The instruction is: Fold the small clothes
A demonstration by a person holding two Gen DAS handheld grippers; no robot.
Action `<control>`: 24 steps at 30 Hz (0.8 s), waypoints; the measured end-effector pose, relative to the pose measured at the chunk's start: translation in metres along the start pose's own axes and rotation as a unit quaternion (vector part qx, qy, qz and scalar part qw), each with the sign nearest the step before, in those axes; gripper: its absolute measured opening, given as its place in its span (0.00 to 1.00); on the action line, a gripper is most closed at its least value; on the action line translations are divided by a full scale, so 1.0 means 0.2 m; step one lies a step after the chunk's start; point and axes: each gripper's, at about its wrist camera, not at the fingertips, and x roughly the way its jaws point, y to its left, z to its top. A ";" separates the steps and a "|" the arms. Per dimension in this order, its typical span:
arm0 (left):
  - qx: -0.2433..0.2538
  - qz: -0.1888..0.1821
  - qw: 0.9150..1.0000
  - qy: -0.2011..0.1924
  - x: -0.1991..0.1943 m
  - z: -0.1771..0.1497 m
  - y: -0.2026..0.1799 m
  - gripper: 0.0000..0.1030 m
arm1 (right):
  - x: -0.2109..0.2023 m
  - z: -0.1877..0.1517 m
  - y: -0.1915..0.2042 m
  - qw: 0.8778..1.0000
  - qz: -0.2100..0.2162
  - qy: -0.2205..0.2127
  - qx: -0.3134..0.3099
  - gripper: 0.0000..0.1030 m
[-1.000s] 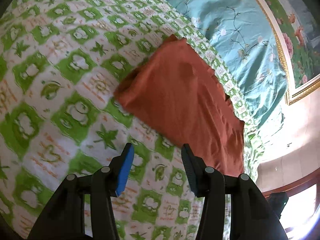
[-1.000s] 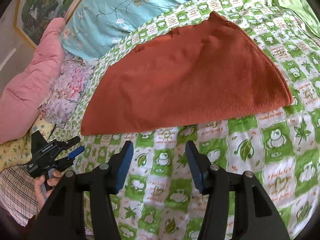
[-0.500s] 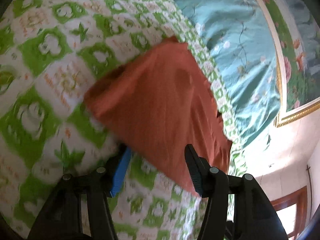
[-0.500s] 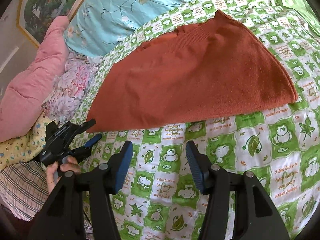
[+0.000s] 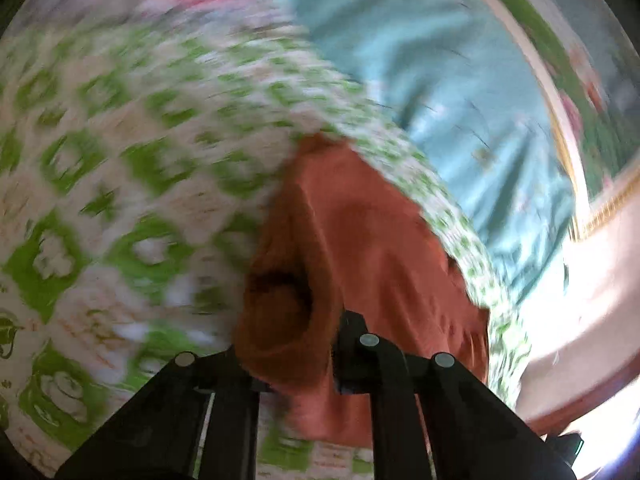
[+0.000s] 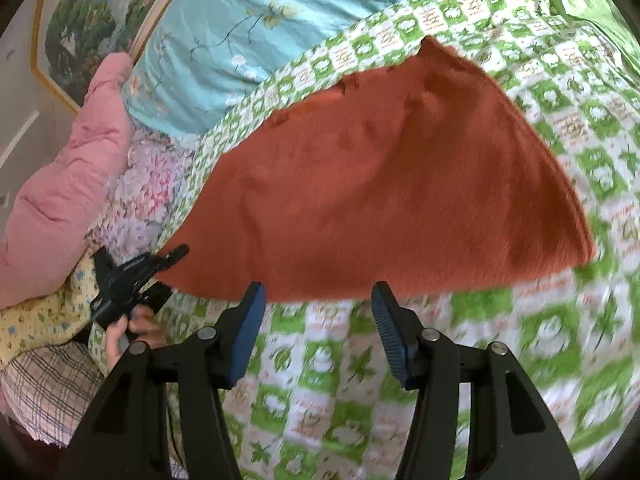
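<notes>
Rust-orange garment (image 6: 384, 184) lying spread out on the green-and-white checked quilt (image 6: 560, 320), the landmark for everything here. Left gripper (image 5: 296, 344) at the garment's near left corner, jaws just been closing, cloth bunched up between them and pinched tight, a dark fold gaping right at the fingers. Heavy blur across the left wrist view, so finer detail of that grip impossible to make out. From the right wrist view, same gripper (image 6: 132, 280) seen as a small black tool at the garment's lower left corner, a hand (image 6: 128, 332) wrapped round its handle. Right gripper (image 6: 318, 332) hovering just short of the garment's near edge, jaws standing well apart, blue pads (image 6: 250, 328) bare, nothing between them, checked quilt showing through the gap. Garment's far point reaching up toward the turquoise flowered sheet (image 6: 240, 40), which runs along the quilt's far border. Pink padded cushion (image 6: 68, 200) off to the garment's left, beyond the floral purple fabric (image 6: 148, 184). Framed picture (image 6: 92, 20) on the wall past the turquoise sheet, far from the garment.
</notes>
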 end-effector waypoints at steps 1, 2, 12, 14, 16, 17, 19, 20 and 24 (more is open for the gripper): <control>0.019 -0.002 1.000 0.002 0.00 -0.01 -0.06 0.09 | 0.00 0.03 -0.02 1.000 -0.002 -0.003 0.003 0.55; 0.045 -0.005 0.999 0.003 0.00 -0.02 -0.16 0.09 | 0.00 0.05 -0.04 1.000 -0.001 -0.006 0.005 0.55; 0.194 -0.042 0.978 0.063 0.19 -0.36 -0.72 0.09 | 0.02 0.32 -0.30 0.998 0.032 -0.004 0.061 0.55; 0.199 -0.036 0.976 0.080 0.26 -0.43 -0.73 0.09 | 0.05 0.36 -0.30 0.997 0.048 0.001 0.067 0.55; 0.211 -0.021 0.973 0.087 0.31 -0.49 -0.74 0.09 | 0.10 0.40 -0.29 0.995 0.065 0.011 0.069 0.55; 0.218 -0.018 0.972 0.086 0.32 -0.52 -0.75 0.09 | 0.13 0.42 -0.28 0.995 0.072 0.017 0.070 0.55; 0.227 -0.015 0.970 0.082 0.31 -0.53 -0.75 0.09 | 0.22 0.46 -0.25 0.992 0.093 0.035 0.072 0.55; 0.235 -0.012 0.969 0.079 0.31 -0.53 -0.76 0.09 | 0.27 0.48 -0.24 0.991 0.102 0.046 0.073 0.55; 0.261 -0.002 0.962 0.077 0.30 -0.53 -0.78 0.09 | 0.53 0.57 -0.11 0.985 0.134 0.090 0.060 0.55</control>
